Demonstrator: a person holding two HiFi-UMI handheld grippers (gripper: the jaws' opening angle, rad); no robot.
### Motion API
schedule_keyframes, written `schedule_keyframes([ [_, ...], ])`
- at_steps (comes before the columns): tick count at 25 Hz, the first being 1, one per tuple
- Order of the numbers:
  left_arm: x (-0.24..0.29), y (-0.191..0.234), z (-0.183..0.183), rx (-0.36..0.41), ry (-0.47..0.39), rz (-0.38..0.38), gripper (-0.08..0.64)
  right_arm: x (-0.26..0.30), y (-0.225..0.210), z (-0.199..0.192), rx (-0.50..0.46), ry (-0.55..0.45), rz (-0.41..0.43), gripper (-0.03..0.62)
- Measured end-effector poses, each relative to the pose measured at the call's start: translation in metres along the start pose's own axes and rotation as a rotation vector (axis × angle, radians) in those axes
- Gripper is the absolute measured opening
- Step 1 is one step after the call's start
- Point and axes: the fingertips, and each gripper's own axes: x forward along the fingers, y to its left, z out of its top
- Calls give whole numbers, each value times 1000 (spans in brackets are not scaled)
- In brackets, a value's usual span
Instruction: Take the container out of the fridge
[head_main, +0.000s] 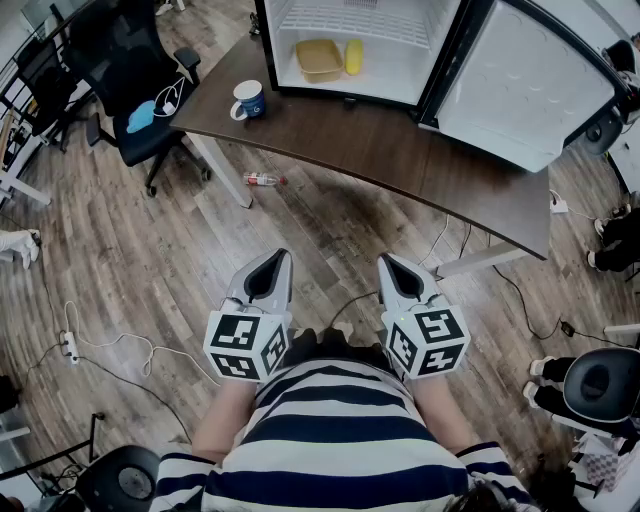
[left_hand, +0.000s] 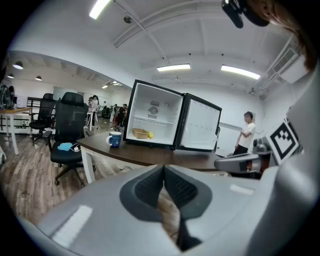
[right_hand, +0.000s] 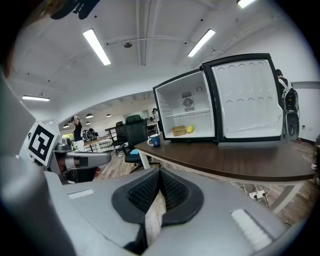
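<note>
A small fridge (head_main: 440, 70) stands open on the dark wooden desk (head_main: 400, 150), its door (head_main: 535, 90) swung to the right. On its lower shelf sits a tan container (head_main: 318, 59) with a yellow fruit (head_main: 353, 56) beside it; both also show in the left gripper view, container (left_hand: 140, 133), and the right gripper view, container (right_hand: 178, 131). My left gripper (head_main: 277, 254) and right gripper (head_main: 385, 259) hang side by side near my body, well short of the desk. Each is shut and empty.
A blue-and-white mug (head_main: 249, 100) stands on the desk's left end. A black office chair (head_main: 130, 75) with a blue mask is left of the desk. A plastic bottle (head_main: 263, 180) and cables (head_main: 110, 345) lie on the wooden floor. A person (left_hand: 245, 132) stands far right.
</note>
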Motion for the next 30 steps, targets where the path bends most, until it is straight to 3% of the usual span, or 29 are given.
schedule_keyframes([
  [14, 25, -17, 0, 33, 4, 49, 0, 7, -38, -8, 22, 19, 56, -9],
  [30, 36, 0, 9, 62, -11, 136, 0, 34, -48, -3, -17, 50, 112, -8],
])
